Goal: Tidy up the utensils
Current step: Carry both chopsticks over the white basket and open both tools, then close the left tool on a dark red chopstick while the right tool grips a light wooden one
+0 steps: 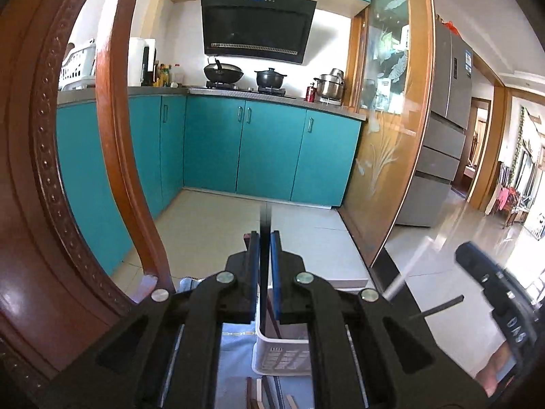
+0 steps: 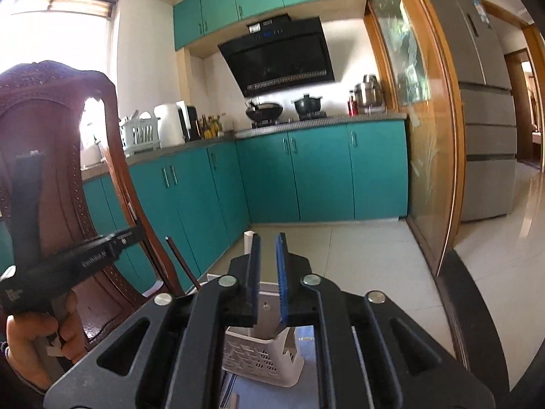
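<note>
**Grippers poised over utensil basket**

Chopstick in its grasp, the left gripper (image 1: 265, 266) points level toward the kitchen, blue pads clamping a thin dark chopstick (image 1: 264, 238) upright above the white slotted plastic utensil basket (image 1: 282, 354) on the blue tablecloth (image 1: 235, 358). The right gripper (image 2: 269, 272), jaws parted with nothing between them, hovers just over the same basket beside a white-handled utensil (image 2: 248, 242).
</note>
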Demonstrator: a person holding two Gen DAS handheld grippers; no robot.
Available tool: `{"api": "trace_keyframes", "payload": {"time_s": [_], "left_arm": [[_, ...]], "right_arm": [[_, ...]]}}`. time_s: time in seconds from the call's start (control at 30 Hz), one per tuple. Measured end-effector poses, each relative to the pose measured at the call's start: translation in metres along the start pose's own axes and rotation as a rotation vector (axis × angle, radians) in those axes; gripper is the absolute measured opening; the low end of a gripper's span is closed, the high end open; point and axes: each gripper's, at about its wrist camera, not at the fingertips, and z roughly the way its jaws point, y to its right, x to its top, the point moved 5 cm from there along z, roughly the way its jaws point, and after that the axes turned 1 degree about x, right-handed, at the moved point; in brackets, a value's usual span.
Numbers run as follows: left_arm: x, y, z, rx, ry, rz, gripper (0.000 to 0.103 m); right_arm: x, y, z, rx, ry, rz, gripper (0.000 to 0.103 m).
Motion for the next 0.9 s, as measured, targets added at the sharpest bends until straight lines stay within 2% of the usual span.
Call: {"api": "trace_keyframes", "payload": {"time_s": [0.13, 0.2, 0.23, 0.33, 0.37, 0.47, 0.5, 0.6, 0.63, 0.77, 0.83, 0.9], "left_arm": [[-0.011, -0.001, -0.017, 0.001, 0.022, 0.040, 0.012], [-0.017, -0.005, -0.026, 0.011, 0.034, 0.055, 0.014], [-0.022, -0.008, -0.028, 0.019, 0.034, 0.060, 0.016], [-0.043, -0.021, -0.027, 0.033, -0.010, 0.059, 0.018], [-0.051, -0.025, -0.023, 0.036, -0.036, 0.057, 0.018], [-0.085, -0.038, -0.007, 0.047, -0.161, 0.036, 0.018], [-0.101, -0.044, 0.003, 0.045, -0.235, 0.023, 0.018], [-0.124, -0.059, 0.017, 0.067, -0.344, -0.016, 0.018], [-0.127, -0.063, 0.019, 0.072, -0.359, -0.026, 0.018], [-0.135, -0.074, 0.017, 0.086, -0.382, -0.041, 0.024], [-0.138, -0.074, 0.015, 0.082, -0.388, -0.033, 0.026], [-0.138, -0.072, 0.015, 0.080, -0.394, -0.022, 0.027]], "right_arm": [[-0.001, -0.013, -0.034, 0.070, 0.069, -0.035, 0.015], [-0.016, -0.027, -0.045, 0.141, 0.039, -0.080, 0.016], [-0.029, -0.034, -0.042, 0.161, -0.009, -0.106, 0.016], [-0.080, -0.047, -0.010, 0.203, -0.259, -0.134, 0.016], [-0.109, -0.049, 0.009, 0.192, -0.395, -0.136, 0.016], [-0.171, -0.057, 0.041, 0.189, -0.647, -0.138, 0.016], [-0.182, -0.060, 0.045, 0.196, -0.684, -0.140, 0.016], [-0.207, -0.078, 0.047, 0.264, -0.763, -0.132, 0.016], [-0.217, -0.085, 0.047, 0.283, -0.797, -0.138, 0.016], [-0.243, -0.096, 0.054, 0.254, -0.880, -0.153, 0.020], [-0.245, -0.099, 0.057, 0.251, -0.867, -0.152, 0.028], [-0.244, -0.101, 0.059, 0.251, -0.866, -0.141, 0.027]]}}
